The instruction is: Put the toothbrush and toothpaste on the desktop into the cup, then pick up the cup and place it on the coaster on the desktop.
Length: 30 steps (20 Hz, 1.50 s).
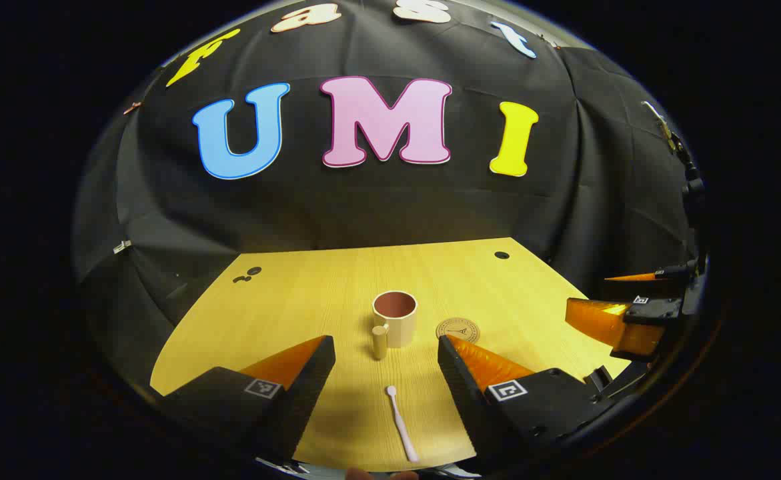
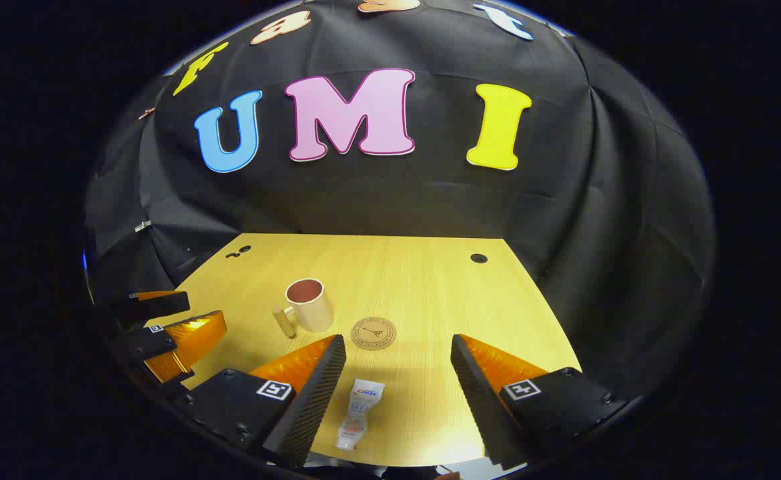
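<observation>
The left tongs [image 1: 386, 347] stand wide open above the near edge of the counter [image 1: 283, 313], with nothing between their two wedge-shaped fingers. Their inner faces look ribbed and each finger carries a small square marker on its base. In the gap between them, lying flat on the wood, is the toothbrush [image 1: 401, 424], a thin pale pink stick with a small rounded head pointing away from the camera.

The right tongs [image 2: 398, 347] are likewise spread wide and grip nothing. Between their fingers lies the toothpaste [image 2: 358, 415], a small soft white tube with a flat crimped end toward the far side and its cap toward the near edge, close to the left-hand finger but not clearly touching it. In the left gripper view the right tongs also show at the right edge of the counter, and in the right gripper view the left tongs show at the left edge.

Farther out stands the cup [image 1: 395, 317], upright, a cream cylinder with a reddish-brown inside and a stubby cylindrical handle on its near-left side. Nothing is visible inside it. Just beside it, on its right and apart from it, lies the coaster [image 2: 373, 333], a flat round disc of tan wood-like material with a dark printed ring and emblem; nothing rests on it. The counter is light yellow wood grain, with small dark round holes near its far corners.
</observation>
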Each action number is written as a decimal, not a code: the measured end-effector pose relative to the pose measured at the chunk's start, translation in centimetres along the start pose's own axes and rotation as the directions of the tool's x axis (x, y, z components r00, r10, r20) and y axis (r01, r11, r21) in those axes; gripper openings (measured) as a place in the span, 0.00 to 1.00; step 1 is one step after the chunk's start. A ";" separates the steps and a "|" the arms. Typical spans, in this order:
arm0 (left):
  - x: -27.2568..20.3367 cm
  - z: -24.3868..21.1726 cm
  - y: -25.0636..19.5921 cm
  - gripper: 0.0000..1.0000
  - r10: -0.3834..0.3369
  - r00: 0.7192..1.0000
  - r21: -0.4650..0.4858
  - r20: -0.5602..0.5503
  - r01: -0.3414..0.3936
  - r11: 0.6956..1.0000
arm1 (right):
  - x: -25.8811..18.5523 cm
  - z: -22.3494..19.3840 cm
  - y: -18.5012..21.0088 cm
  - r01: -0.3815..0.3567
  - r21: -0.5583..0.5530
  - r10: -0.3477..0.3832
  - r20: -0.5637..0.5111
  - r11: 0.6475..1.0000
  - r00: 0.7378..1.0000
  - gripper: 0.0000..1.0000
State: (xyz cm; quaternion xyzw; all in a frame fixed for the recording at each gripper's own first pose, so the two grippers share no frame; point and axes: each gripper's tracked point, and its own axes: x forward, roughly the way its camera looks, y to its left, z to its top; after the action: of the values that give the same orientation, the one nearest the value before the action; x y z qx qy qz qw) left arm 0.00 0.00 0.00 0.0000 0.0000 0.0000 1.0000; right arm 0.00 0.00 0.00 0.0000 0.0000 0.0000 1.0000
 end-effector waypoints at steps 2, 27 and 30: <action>0.0 -0.1 0.2 0.97 0.003 1.000 -0.002 -0.004 -0.003 1.000 | 0.0 -0.1 0.2 -0.001 -0.005 0.001 -0.004 1.000 1.000 0.98; -1.3 -8.0 6.2 0.96 0.009 0.983 0.022 -0.182 -0.005 1.000 | 2.9 -15.3 5.7 0.019 0.010 -0.015 -0.325 1.000 0.946 0.98; -1.3 -8.8 7.2 0.96 0.016 0.979 0.022 -0.205 -0.012 1.000 | 4.9 -17.4 5.6 0.036 0.017 -0.027 -0.378 0.999 0.926 0.98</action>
State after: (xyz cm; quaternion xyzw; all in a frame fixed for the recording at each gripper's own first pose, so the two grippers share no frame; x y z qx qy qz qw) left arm -1.33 7.15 -8.75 0.0104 0.1031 0.0070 0.9946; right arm 4.88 5.64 -17.36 0.0118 0.1923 -0.0160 0.9811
